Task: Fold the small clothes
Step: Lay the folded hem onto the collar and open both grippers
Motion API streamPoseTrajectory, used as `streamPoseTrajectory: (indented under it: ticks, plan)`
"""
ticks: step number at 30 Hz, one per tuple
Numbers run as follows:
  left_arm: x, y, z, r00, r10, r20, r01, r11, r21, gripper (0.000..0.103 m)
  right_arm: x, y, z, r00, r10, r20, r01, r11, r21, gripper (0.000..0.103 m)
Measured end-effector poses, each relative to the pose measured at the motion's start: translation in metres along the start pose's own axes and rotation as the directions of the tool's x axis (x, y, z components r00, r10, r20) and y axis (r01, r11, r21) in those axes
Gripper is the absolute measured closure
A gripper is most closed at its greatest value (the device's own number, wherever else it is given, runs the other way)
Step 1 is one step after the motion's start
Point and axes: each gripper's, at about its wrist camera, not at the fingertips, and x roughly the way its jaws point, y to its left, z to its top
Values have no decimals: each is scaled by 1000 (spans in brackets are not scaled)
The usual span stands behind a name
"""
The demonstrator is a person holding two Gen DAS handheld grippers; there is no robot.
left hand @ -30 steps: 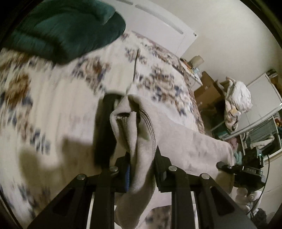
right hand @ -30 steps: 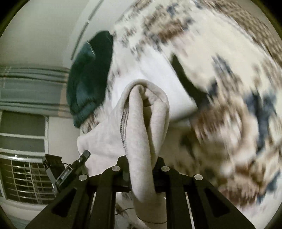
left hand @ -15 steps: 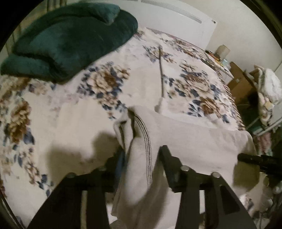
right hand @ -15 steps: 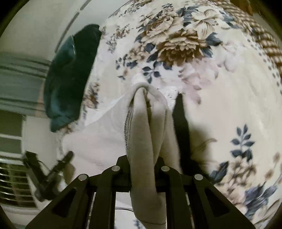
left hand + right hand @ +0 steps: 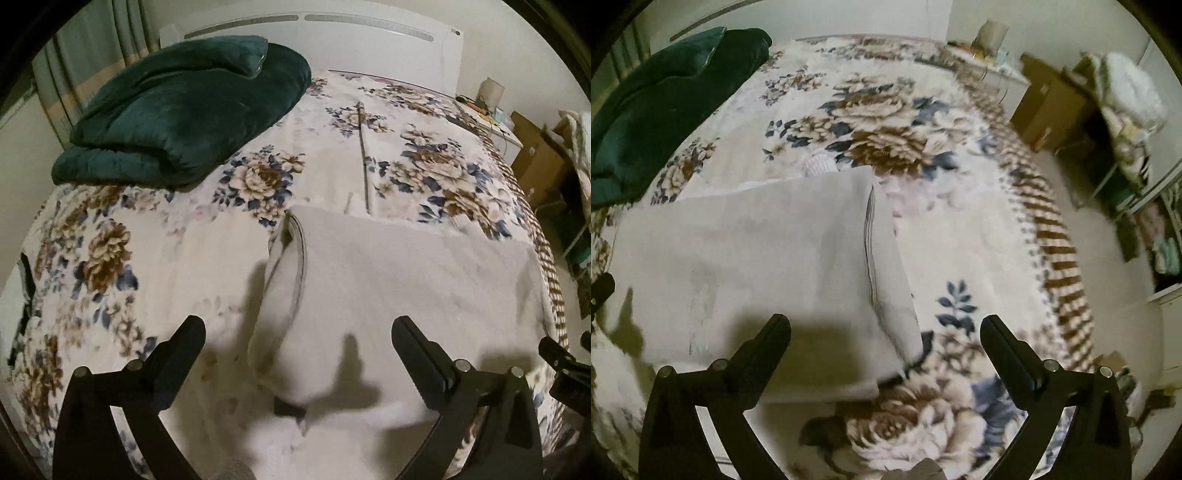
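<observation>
Left gripper point(image 5: 297, 328) jaws spread wide, nothing held; right gripper point(image 5: 886, 325) likewise. Pale grey folded fleece garment point(image 5: 388, 288) laid flat on floral white bedspread point(image 5: 147, 258), stitched hems at both ends. Dark green folded blanket point(image 5: 184, 110) well beyond garment. Next fold best begun with both near corners pinched evenly, edges aligned.

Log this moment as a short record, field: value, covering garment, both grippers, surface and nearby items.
garment: light grey garment, folded, lying flat on the bed
garment edge: stitched hem on its right side
left gripper: left gripper open, above the garment's left end, holding nothing
right gripper: right gripper open, over the garment's right edge, holding nothing
surface: floral bedspread
nearby: dark green blanket folded near the headboard, apart from the garment
beside bed: cardboard boxes
</observation>
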Motion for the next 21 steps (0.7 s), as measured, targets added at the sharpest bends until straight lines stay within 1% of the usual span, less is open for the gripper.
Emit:
streamPoseTrajectory:
  ticks: [4,8,12,15,17,19,21]
  plan:
    - [-33,-4,-5,1000,-2,9,2,1000,0,0,-38,0,-16,999,-26,40,25,1000,12,0]
    - [-81,-8,-8,999,-24,27,24,1000,0,0,-90,-9,-27,997,-33,75,30,999,40,0]
    - [-137,-13,-13,998,-40,54,40,999,6,0,-150,-17,-37,991,-51,126,45,998,48,0]
    - [-191,-16,-18,996,-45,78,45,999,14,0,-203,-25,-45,986,-51,159,43,998,52,0]
    - [-222,-19,-22,995,-34,95,31,999,32,0,-243,-32,-53,981,-57,186,49,998,49,0]
    - [-256,-18,-27,993,-46,106,43,999,31,0,-283,-39,-62,978,-50,205,41,998,50,0]
    - [-286,-18,-31,992,-35,122,30,999,37,0,-317,-43,-73,975,-42,219,33,999,43,0]
